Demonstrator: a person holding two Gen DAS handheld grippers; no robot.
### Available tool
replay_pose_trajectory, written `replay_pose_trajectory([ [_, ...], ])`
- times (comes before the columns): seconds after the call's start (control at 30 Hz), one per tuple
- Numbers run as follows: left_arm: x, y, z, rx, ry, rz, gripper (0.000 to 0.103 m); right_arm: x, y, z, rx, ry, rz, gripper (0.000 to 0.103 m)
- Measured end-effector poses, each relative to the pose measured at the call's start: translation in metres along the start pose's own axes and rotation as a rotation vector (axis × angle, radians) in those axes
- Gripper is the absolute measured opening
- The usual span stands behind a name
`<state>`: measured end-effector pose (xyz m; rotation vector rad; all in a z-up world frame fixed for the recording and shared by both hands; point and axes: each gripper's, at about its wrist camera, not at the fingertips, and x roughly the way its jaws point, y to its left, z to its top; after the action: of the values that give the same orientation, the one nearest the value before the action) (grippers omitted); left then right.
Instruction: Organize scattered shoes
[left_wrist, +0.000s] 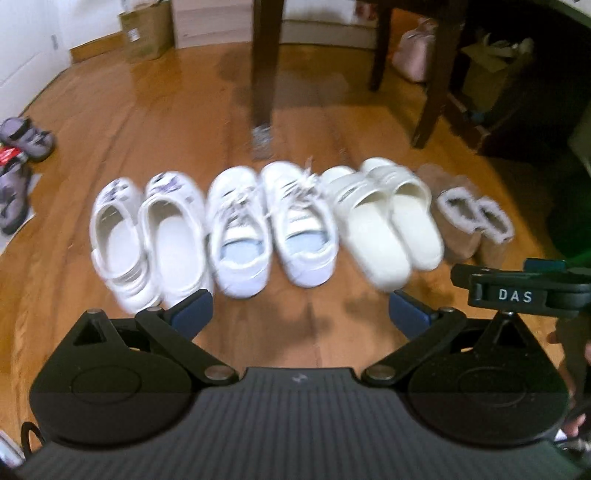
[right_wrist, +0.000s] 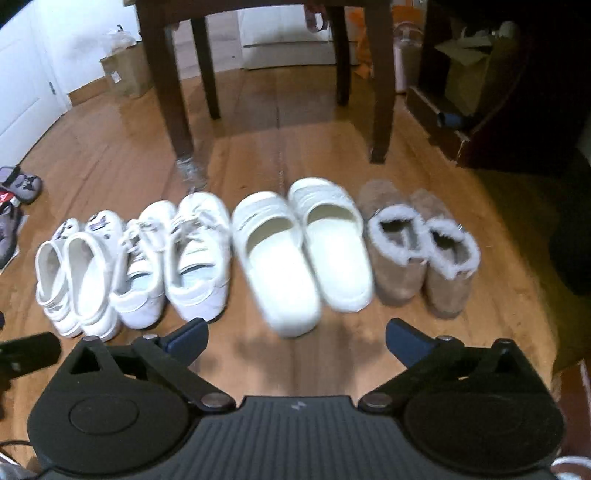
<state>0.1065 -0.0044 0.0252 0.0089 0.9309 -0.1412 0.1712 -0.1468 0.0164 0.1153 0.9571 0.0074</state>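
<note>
Floor (right_wrist: 110, 147), one row, heels toward the cameras: white clogs (right_wrist: 77, 273), white sneakers (right_wrist: 173, 258), cream slides (right_wrist: 303, 254), tan fur-lined boots (right_wrist: 421, 251). Grey sandals (left_wrist: 22, 166), seemingly a pair, lie apart at left. Left gripper (left_wrist: 301, 314) and right gripper (right_wrist: 295, 339): jaws spread wide, empty.

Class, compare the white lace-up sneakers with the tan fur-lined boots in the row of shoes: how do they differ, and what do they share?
The white lace-up sneakers are low-cut with laces; the tan fur-lined boots are taller, laceless, with fluffy pale collars. The sneakers sit mid-row; the boots end it on the right. Both stand paired, toes pointing away, on the wooden floor.
</note>
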Motion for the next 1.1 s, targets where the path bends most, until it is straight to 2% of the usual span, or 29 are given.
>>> replay_pose_trajectory([
  [0.07,-0.003,0.002,-0.004,-0.004,0.004,0.011,0.103,-0.005,0.005,-0.002,-0.005,-0.009,0.004,0.102],
  [0.27,-0.011,-0.005,-0.012,0.013,-0.02,0.04,0.103,-0.028,0.008,-0.013,-0.044,-0.042,-0.058,0.102],
  [0.33,-0.007,-0.016,-0.012,0.052,-0.005,0.055,0.103,-0.034,0.003,-0.017,-0.036,-0.031,-0.052,0.102],
  [0.53,-0.018,-0.032,-0.019,0.059,-0.02,0.062,0.103,-0.05,-0.016,-0.024,-0.01,-0.058,-0.034,0.102],
  [0.83,-0.02,-0.058,-0.027,0.088,-0.021,0.041,0.103,-0.049,-0.037,-0.035,-0.004,-0.057,-0.067,0.102],
  [1.1,-0.008,-0.069,-0.029,0.09,-0.026,0.065,0.103,-0.039,-0.049,-0.039,0.011,-0.051,-0.072,0.102],
])
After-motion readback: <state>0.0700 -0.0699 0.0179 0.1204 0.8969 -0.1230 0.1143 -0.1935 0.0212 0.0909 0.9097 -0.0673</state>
